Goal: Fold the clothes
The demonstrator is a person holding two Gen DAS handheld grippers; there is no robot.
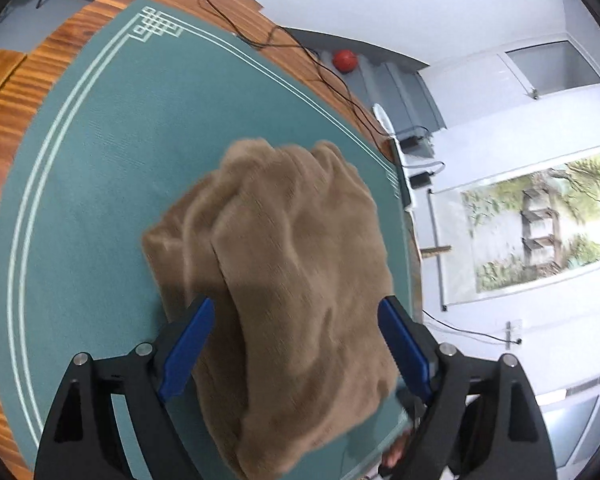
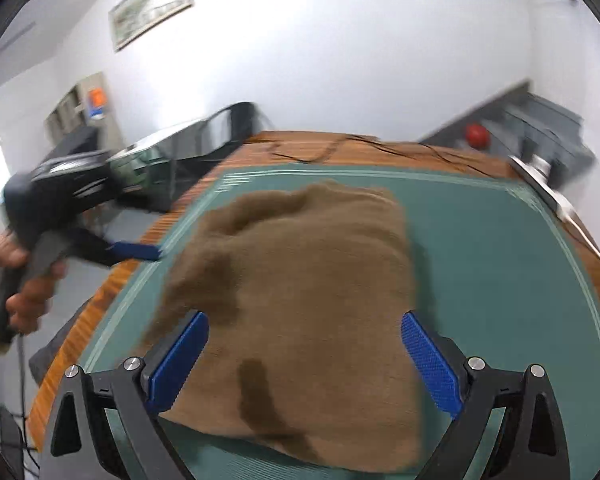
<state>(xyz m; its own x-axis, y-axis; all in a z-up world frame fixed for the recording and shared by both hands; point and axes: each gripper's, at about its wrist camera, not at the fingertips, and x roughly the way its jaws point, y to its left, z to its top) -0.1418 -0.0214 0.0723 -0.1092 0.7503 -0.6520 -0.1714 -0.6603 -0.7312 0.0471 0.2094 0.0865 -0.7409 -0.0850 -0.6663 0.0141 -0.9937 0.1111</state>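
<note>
Your right gripper (image 2: pixel 304 356) and left gripper (image 1: pixel 296 344) both stand wide open, holding nothing. The folded brown garment (image 2: pixel 300 300) lies on the green mat (image 2: pixel 500 260) just ahead and below both, its length running away from your right gripper.

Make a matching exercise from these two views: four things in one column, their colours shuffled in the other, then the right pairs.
Things:
1. folded garment
2. mat
3. ball
4. gripper fingers

Colours:
A. blue
B. teal
C. light brown
D. red

Pairs: 1-C, 2-B, 3-D, 4-A
</note>
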